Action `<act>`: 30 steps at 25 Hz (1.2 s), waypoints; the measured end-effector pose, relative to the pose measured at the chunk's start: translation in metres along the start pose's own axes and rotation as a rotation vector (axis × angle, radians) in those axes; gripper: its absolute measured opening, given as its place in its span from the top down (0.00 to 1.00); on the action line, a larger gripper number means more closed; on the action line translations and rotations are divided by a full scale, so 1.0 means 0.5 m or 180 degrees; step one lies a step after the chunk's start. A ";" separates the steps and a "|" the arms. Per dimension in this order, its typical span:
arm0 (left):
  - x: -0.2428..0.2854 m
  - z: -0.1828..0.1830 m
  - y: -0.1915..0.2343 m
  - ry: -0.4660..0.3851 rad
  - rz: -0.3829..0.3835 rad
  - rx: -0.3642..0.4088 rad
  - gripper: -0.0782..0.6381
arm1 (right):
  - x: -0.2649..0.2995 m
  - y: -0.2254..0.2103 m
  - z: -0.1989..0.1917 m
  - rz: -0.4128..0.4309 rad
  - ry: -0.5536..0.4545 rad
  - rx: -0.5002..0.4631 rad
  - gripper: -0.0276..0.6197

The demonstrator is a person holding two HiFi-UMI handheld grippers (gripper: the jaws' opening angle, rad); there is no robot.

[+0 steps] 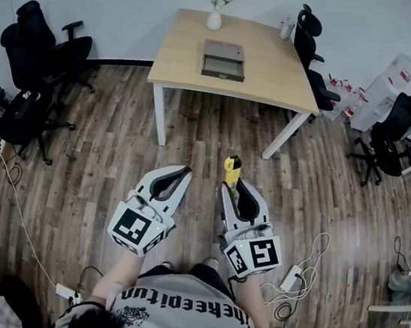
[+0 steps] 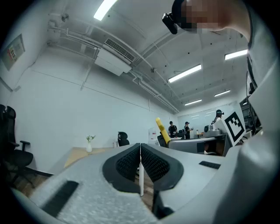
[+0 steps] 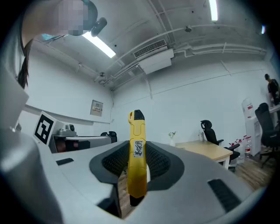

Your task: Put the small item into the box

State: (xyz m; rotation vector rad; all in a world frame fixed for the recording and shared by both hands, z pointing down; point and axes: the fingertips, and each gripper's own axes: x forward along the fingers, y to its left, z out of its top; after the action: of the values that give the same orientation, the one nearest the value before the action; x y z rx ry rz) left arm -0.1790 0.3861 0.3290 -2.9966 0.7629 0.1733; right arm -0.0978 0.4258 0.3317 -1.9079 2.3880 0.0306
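A yellow utility knife point(image 3: 136, 157) with a black tip stands upright between the pads of my right gripper point(image 3: 136, 164), which is shut on it; in the head view the knife point(image 1: 232, 169) sticks out past the right gripper point(image 1: 234, 190) over the wooden floor. My left gripper point(image 1: 175, 180) is beside it, its pads point(image 2: 131, 162) pressed together with nothing between them. The box point(image 1: 224, 60), a grey case lying open, rests on the wooden table point(image 1: 278, 79) some way ahead of both grippers. In the left gripper view the knife point(image 2: 161, 128) shows to the right.
A white vase point(image 1: 214, 20) with flowers stands at the table's far edge. Black office chairs point(image 1: 43, 53) stand at the left, further chairs point(image 1: 311, 57) at the table's right. Cables and a power strip point(image 1: 289, 279) lie on the floor to the right.
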 end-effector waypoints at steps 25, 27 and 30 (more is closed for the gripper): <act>-0.054 -0.010 0.075 -0.0007 -0.0092 0.0070 0.87 | 0.042 0.063 -0.016 -0.0144 -0.0129 -0.0064 0.77; -0.048 -0.020 0.088 0.0012 -0.0082 0.0022 0.87 | 0.049 0.060 -0.024 -0.0128 -0.0094 -0.0034 0.77; -0.022 -0.029 0.102 0.0023 -0.0070 -0.0009 0.87 | 0.068 0.043 -0.029 -0.0085 -0.0061 -0.0060 0.77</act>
State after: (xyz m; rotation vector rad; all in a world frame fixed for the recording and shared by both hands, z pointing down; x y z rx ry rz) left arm -0.2117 0.3454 0.3436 -3.0085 0.7307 0.1629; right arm -0.1272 0.3965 0.3424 -1.9381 2.3582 0.0696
